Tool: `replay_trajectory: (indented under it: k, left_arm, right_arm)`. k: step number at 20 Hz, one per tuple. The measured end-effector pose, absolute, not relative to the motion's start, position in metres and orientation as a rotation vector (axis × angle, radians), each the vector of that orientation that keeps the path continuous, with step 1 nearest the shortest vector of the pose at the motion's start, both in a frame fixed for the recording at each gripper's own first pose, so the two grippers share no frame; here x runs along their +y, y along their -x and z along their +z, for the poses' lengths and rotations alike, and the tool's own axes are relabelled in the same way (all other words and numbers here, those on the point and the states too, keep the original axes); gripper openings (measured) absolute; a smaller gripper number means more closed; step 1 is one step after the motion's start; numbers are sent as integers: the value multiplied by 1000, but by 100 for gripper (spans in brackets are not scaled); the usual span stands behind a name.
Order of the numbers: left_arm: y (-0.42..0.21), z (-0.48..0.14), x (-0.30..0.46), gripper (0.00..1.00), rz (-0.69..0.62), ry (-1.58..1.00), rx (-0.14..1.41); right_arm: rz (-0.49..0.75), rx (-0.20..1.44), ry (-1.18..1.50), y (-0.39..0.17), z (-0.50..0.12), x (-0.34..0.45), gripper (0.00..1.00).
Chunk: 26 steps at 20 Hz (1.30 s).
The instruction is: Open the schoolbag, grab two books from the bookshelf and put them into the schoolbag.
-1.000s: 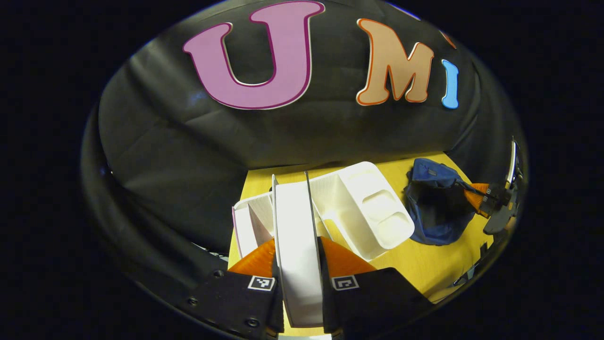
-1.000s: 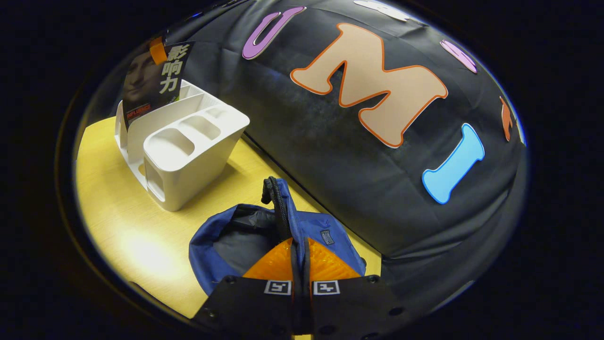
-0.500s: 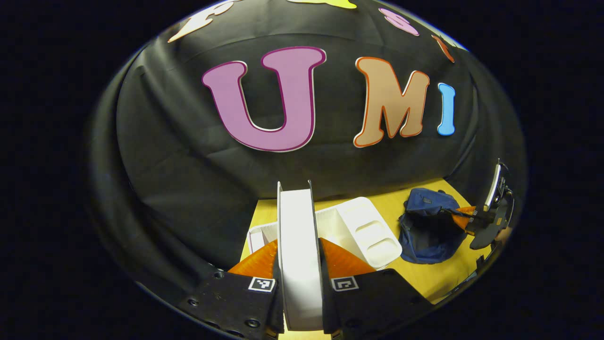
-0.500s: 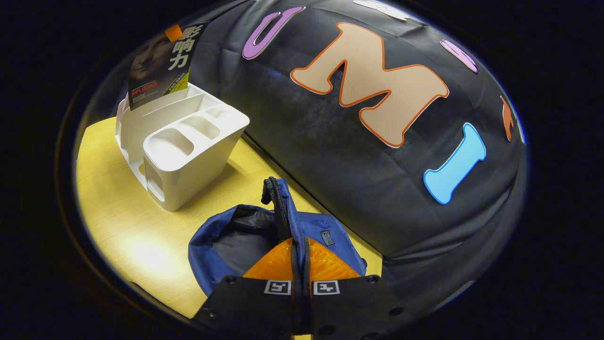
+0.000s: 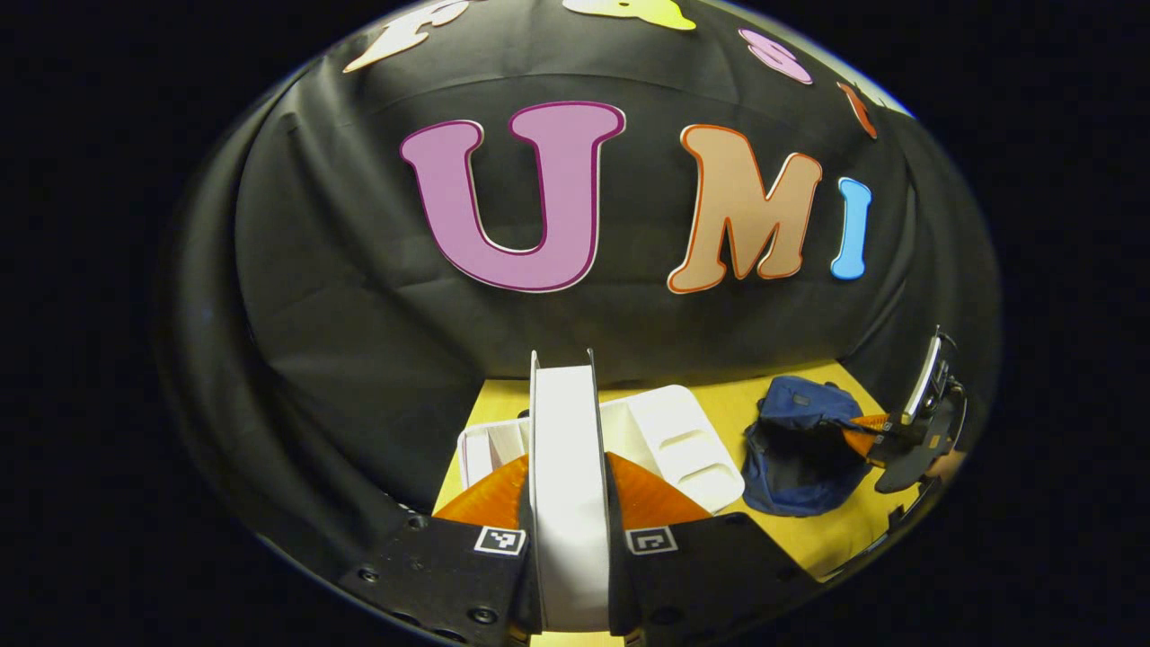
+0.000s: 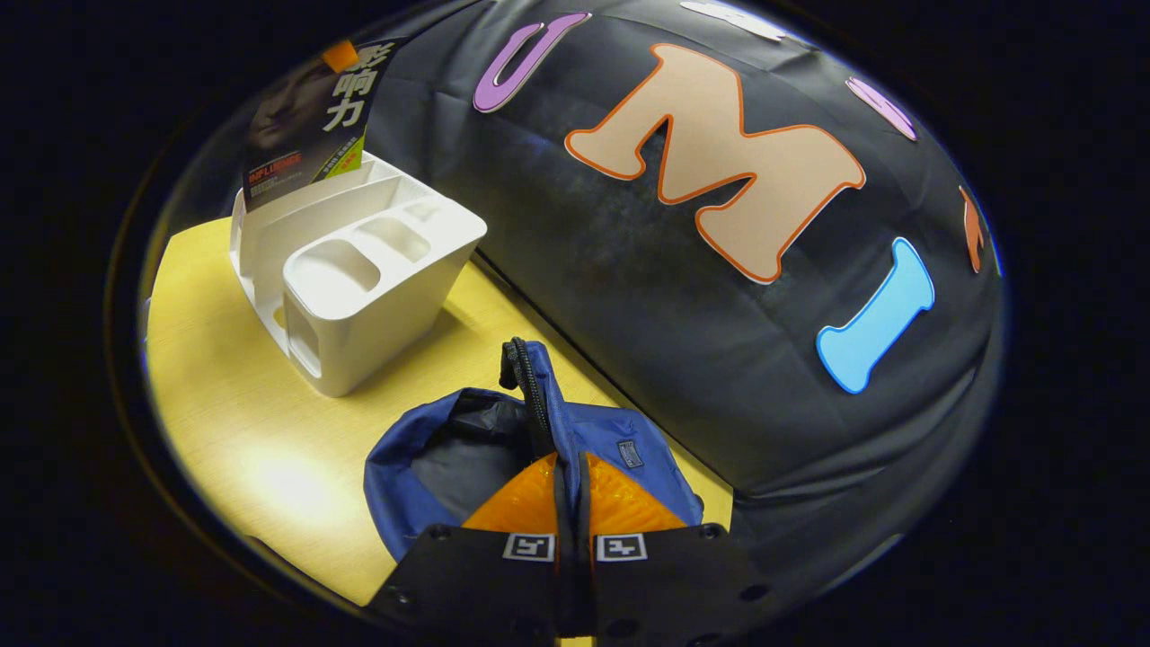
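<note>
My left gripper [image 5: 568,490] is shut on a thick book [image 5: 566,467], seen edge-on with its white pages facing me, held above the white bookshelf [image 5: 674,440]. In the right gripper view the same book [image 6: 305,117] shows its dark cover, lifted over the bookshelf [image 6: 359,279]. The blue schoolbag [image 6: 467,449] sits open on the yellow table [image 6: 234,404]. My right gripper [image 6: 568,485] is shut on the bag's zipper edge [image 6: 530,386], holding the mouth up. The left gripper view shows the schoolbag [image 5: 795,440] at the right, with the right gripper [image 5: 867,431] pinching its rim.
The black cloth wall runs close behind the bookshelf and the bag. The bookshelf has several empty compartments. The table's bare yellow surface [image 6: 207,359] lies in front of the bookshelf and left of the bag.
My left gripper has risen with the book, drawing it up out of the bookshelf. The right gripper and the bag have hardly moved.
</note>
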<state>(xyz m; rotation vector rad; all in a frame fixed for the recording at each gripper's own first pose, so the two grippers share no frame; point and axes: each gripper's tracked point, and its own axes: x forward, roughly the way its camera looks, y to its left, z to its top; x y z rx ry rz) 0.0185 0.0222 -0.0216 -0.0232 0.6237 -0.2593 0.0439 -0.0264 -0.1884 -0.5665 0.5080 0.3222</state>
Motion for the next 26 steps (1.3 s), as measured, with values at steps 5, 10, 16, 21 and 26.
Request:
replay_trajectory:
  k: [5, 10, 16, 21, 26]
  left_arm:
    - [-13, -6, 12, 24, -278, 18, 584]
    - [0, 0, -13, 24, -329, 109, 569]
    - [19, -11, -59, 24, -423, 335, 606]
    - [37, -24, -96, 24, -490, 453, 657]
    - [47, -43, -140, 24, -533, 542, 681]
  right_arm:
    - [327, 504, 564, -43, -188, -27, 3]
    - [329, 505, 553, -43, -188, -28, 3]
    - [343, 503, 554, -41, -187, -28, 2]
    - [361, 515, 536, -40, -187, -28, 2]
    - [373, 516, 530, -40, -185, -29, 3]
